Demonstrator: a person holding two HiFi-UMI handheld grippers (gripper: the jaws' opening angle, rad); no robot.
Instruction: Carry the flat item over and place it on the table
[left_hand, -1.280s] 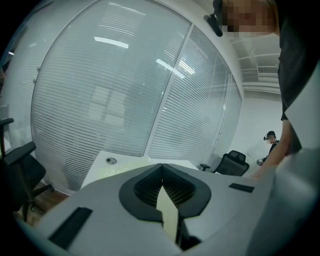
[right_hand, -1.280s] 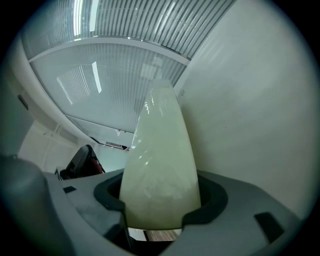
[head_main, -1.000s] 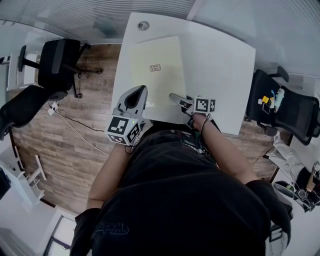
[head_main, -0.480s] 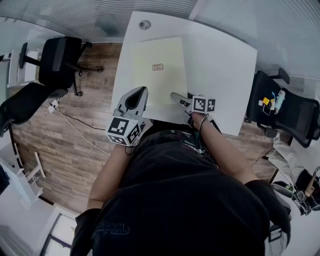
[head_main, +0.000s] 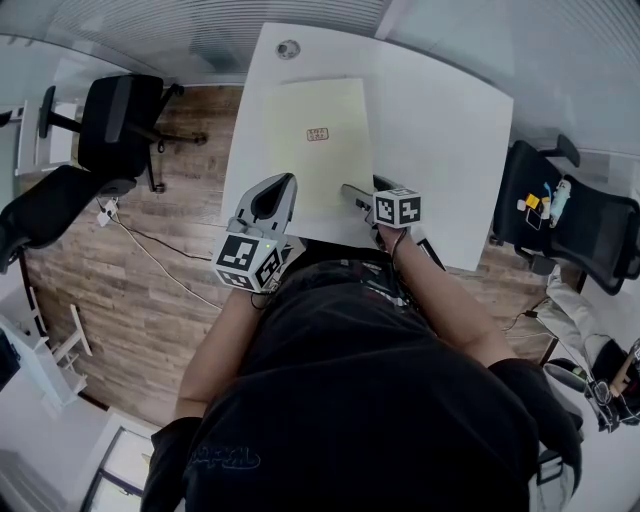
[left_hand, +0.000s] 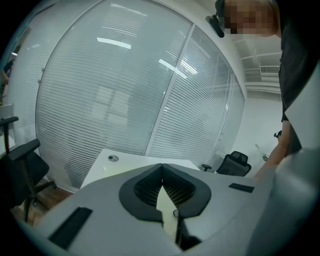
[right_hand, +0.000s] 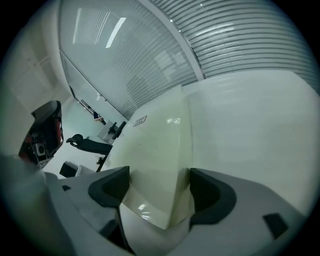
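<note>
The flat item is a pale yellow sheet (head_main: 320, 150) with a small label, lying on the white table (head_main: 440, 140). My right gripper (head_main: 350, 192) is at the sheet's near right corner. In the right gripper view the sheet (right_hand: 160, 145) runs between the jaws, which have just been opening and stand wide with the pads off it. My left gripper (head_main: 284, 180) hovers over the sheet's near left corner. Its tips meet in the left gripper view (left_hand: 161, 167), and a pale sliver of sheet (left_hand: 167, 210) shows in the gap behind them.
Black office chairs stand left (head_main: 115, 125) and right (head_main: 575, 215) of the table. A round cable hole (head_main: 288, 48) sits near the table's far edge. A cable (head_main: 150, 260) trails over the wooden floor on the left. Glass walls with blinds lie beyond.
My right gripper has rolled and sunk a little toward the table, its marker cube shifting left, and its jaws have opened off the sheet. The sheet has shifted slightly. My left gripper has not moved.
</note>
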